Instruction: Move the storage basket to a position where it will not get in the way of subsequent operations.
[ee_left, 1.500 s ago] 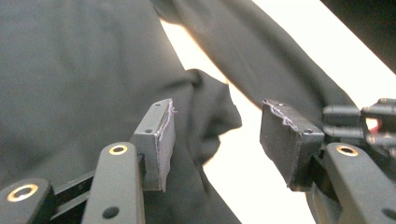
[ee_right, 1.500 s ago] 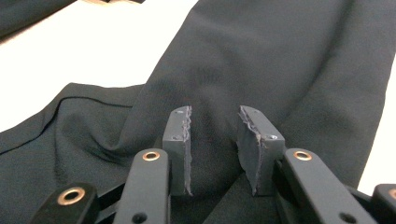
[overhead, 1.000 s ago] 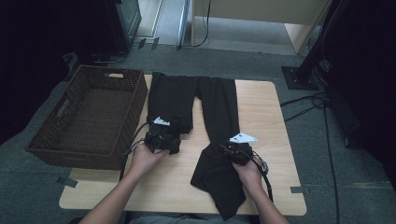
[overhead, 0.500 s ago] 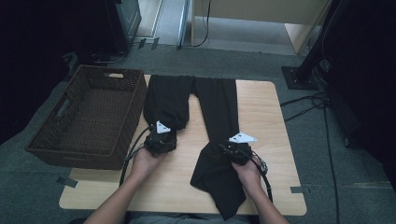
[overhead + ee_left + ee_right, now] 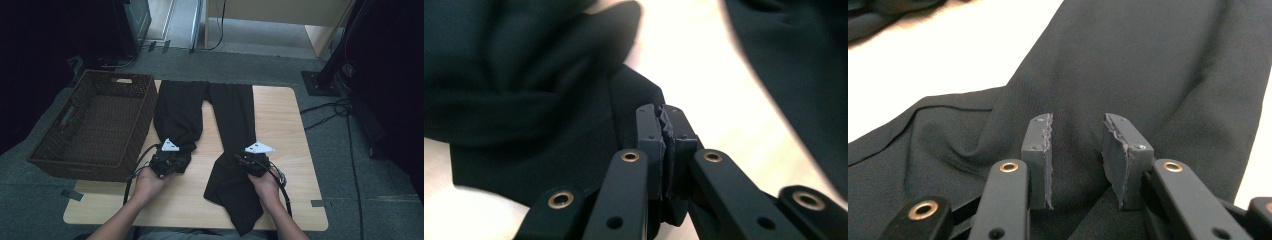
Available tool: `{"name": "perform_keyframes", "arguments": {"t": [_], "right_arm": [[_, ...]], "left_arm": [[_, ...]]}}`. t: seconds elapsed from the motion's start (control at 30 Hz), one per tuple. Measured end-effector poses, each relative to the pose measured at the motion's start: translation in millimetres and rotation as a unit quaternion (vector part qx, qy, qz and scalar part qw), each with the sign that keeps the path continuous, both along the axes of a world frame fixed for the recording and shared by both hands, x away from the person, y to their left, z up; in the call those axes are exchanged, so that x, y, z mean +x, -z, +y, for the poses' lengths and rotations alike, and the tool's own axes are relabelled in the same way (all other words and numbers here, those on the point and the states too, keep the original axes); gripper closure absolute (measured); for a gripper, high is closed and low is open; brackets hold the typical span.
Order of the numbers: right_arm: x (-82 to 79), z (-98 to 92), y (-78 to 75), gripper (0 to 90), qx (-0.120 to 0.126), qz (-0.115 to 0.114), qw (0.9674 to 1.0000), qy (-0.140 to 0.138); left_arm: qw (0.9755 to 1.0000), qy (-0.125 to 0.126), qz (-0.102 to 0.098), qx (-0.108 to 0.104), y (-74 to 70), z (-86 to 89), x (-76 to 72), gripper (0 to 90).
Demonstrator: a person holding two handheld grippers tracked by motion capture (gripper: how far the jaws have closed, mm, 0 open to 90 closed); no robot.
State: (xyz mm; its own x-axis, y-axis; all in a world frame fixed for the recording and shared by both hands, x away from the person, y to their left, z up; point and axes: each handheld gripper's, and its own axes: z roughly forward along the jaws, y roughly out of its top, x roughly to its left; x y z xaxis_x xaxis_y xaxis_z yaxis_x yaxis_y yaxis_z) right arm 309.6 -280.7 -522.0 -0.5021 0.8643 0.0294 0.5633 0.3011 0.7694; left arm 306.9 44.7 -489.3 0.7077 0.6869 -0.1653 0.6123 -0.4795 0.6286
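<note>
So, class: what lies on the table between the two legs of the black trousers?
In the high view, a narrow strip of bare wooden table separates the two legs of the black trousers; nothing rests on it.

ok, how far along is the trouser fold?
Done: black trousers lie on the table, legs pointing away, beside the basket, which has nothing in it. In hand: the left gripper has just been closing, jaws now together at the cloth edge; the right gripper stands open over the fabric. Left: probably the folding, then into the basket.
</note>
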Motion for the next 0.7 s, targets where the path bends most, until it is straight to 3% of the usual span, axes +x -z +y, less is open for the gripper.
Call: {"name": "perform_keyframes", "arguments": {"t": [0.1, 0.17, 0.3, 0.37, 0.4, 0.47, 0.5, 0.6, 0.67, 0.7], "right_arm": [[-0.1, 0.2, 0.0, 65.0, 0.001, 0.001, 1.0000, 0.000], [-0.4, 0.7, 0.0, 65.2, 0.002, 0.001, 1.0000, 0.002], [-0.4, 0.5, -0.2, 65.2, 0.000, 0.002, 1.0000, 0.001], [-0.5, 0.8, -0.3, 65.3, 0.001, 0.002, 1.0000, 0.003], [-0.5, 0.8, -0.3, 65.3, 0.001, 0.002, 1.0000, 0.003], [-0.6, 1.0, -0.2, 65.4, 0.001, 0.002, 1.0000, 0.003], [-0.6, 1.0, -0.2, 65.3, 0.001, 0.002, 1.0000, 0.003], [-0.7, 1.0, -0.2, 65.4, 0.001, 0.002, 1.0000, 0.003], [-0.6, 1.0, -0.1, 65.3, 0.001, 0.001, 1.0000, 0.003], [-0.6, 1.0, -0.1, 65.4, 0.001, 0.001, 1.0000, 0.003]], "left_arm": [[0.9999, 0.005, 0.010, -0.007, -2.5, 2.2, -12.5, 87.6], [0.9991, 0.018, 0.037, -0.012, -0.2, 5.0, -32.8, 87.1], [0.9980, 0.024, 0.057, -0.014, 1.8, 6.4, -50.2, 86.1], [0.9985, 0.018, 0.049, -0.017, -3.5, 8.5, -60.0, 70.3], [0.9985, 0.018, 0.049, -0.017, -3.5, 8.5, -60.0, 66.5], [0.9995, 0.013, 0.021, -0.018, -12.9, 10.4, -60.1, 64.8], [0.9998, 0.003, -0.003, -0.020, -22.1, 10.3, -55.0, 60.9], [0.9997, -0.005, -0.011, -0.022, -28.4, 8.9, -43.5, 59.2], [0.9993, -0.015, -0.010, -0.034, -31.8, 6.4, -29.3, 58.6], [0.9987, -0.023, -0.015, -0.043, -33.5, 1.6, -15.5, 58.4]]}}
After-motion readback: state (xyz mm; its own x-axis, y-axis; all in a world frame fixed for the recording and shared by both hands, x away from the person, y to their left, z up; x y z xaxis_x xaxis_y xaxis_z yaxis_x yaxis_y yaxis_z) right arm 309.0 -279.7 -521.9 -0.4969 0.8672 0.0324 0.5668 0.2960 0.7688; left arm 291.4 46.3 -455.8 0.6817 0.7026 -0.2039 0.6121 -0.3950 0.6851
